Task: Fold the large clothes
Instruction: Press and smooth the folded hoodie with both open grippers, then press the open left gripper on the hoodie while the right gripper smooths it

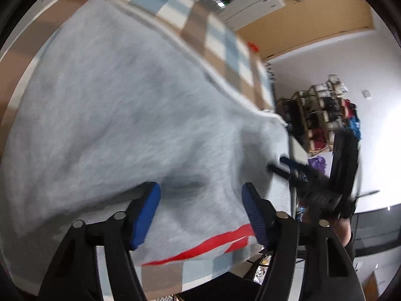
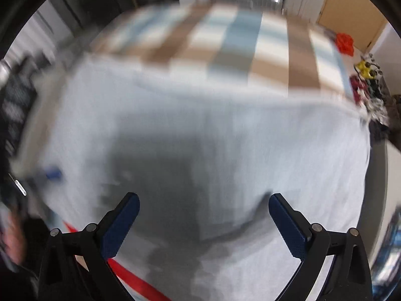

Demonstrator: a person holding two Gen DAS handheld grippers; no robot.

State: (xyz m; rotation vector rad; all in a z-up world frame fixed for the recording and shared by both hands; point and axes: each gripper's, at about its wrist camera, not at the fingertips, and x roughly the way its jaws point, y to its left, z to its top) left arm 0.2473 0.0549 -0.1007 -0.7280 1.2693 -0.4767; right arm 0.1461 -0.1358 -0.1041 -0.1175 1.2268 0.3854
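Blue, white and tan checked tablecloth (image 1: 220, 42) under light grey fleece garment with red stripe (image 1: 120, 115), spread flat, long axis running across both views. Left gripper (image 1: 200, 213) spread wide, empty, directly over near hem by stripe. Right gripper (image 2: 204, 222) fully wide, empty, over the garment's right part; in the left view its tips sit at the side edge. Both equally near.

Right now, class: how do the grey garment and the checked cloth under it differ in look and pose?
The grey garment is plain grey with a red stripe; the checked cloth has brown, blue and white squares. The garment lies rumpled on top; the cloth lies flat beneath. Both are spread fabric.
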